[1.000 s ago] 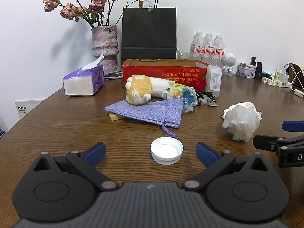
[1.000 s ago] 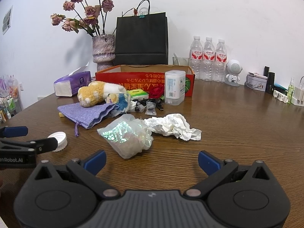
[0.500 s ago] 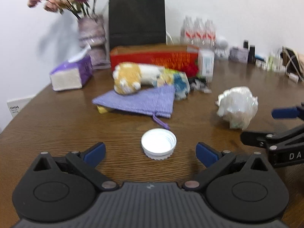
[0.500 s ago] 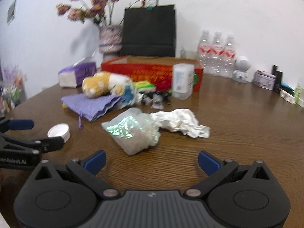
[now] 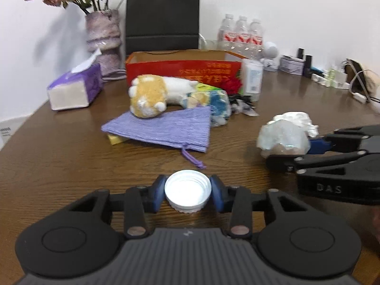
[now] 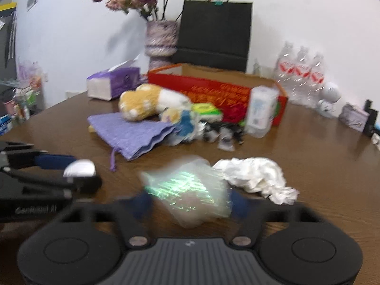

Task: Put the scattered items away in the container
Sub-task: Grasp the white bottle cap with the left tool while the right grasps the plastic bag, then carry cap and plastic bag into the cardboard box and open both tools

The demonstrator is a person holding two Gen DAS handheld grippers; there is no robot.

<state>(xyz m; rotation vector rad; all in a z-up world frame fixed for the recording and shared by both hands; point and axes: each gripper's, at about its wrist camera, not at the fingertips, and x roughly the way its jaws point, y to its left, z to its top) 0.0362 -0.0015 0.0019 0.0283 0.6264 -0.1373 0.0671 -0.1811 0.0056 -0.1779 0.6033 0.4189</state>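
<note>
A white bottle cap [image 5: 187,188] lies open side up on the brown table, and the closing jaws of my left gripper [image 5: 187,192] have their blue pads against its two sides. My right gripper [image 6: 190,201], blurred, is also closing, with a crumpled iridescent plastic bag [image 6: 187,190] between its pads. In the left wrist view that bag [image 5: 282,137] sits in the right gripper [image 5: 292,152] at the right edge. The red cardboard box [image 5: 180,67] stands open at the back. A crumpled white tissue [image 6: 256,175] lies right of the bag.
In front of the box lie a plush toy [image 5: 152,95], a purple drawstring pouch [image 5: 161,128], a blue-and-yellow packet [image 5: 213,104] and a white jar [image 5: 251,80]. A tissue pack [image 5: 73,87], vase [image 5: 103,38], black paper bag [image 5: 162,16] and water bottles [image 5: 242,33] line the back.
Both grippers moved forward and their jaws went from wide open to closed in, the left around the white cap, the right around the plastic bag.
</note>
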